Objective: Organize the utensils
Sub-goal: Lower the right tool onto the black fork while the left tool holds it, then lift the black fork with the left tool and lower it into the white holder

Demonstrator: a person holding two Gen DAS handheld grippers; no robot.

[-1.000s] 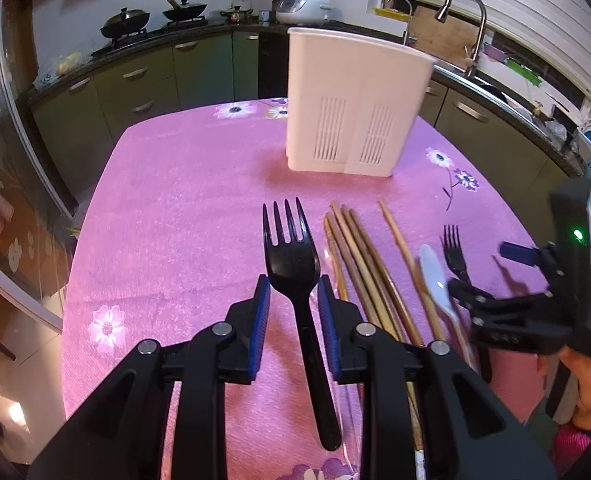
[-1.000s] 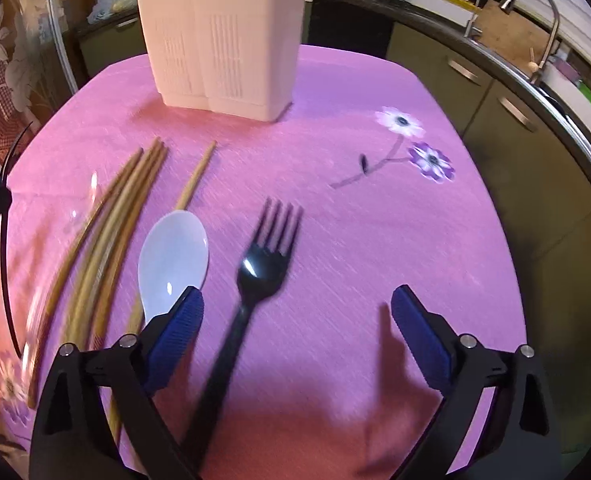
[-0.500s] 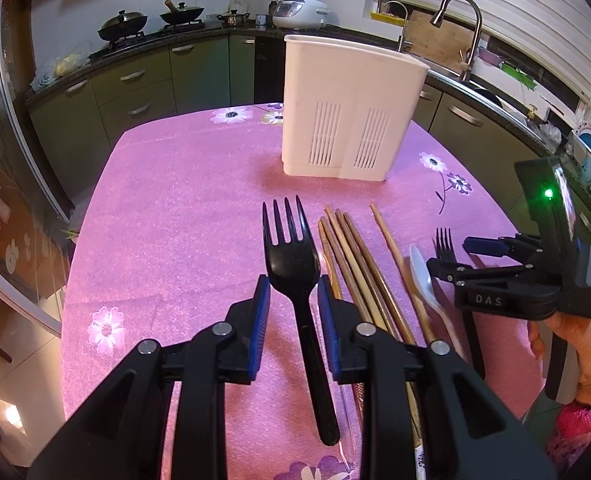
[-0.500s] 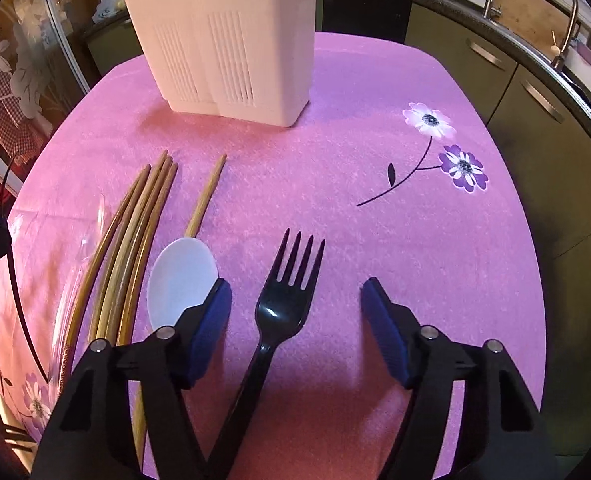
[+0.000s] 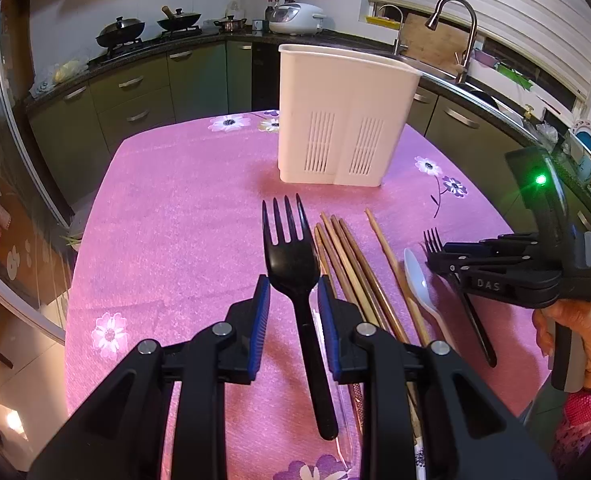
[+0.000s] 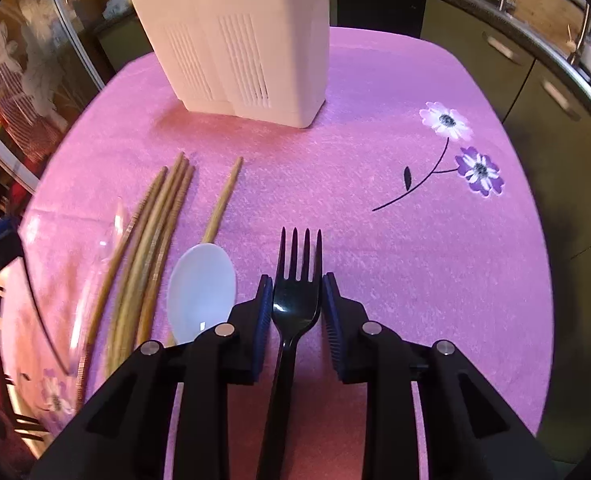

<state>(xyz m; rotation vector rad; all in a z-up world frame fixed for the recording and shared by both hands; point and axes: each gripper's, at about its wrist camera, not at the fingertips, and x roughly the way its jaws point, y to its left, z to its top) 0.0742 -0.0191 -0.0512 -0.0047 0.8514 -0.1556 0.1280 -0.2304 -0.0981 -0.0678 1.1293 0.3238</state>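
— While the left tool (image 5: 293,306) is gripping a glossy black fork (image 5: 291,256) above the bench (image 5: 175,220), what is lying beside it?
— Wooden chopsticks (image 5: 351,264), a white spoon (image 5: 417,276); the right tool (image 6: 297,312) is pinching another black fork (image 6: 297,300).

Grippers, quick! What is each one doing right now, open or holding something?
Left gripper: closed on a black fork, lifted off the table.
Right gripper: closed around a second black fork on the pink tablecloth.
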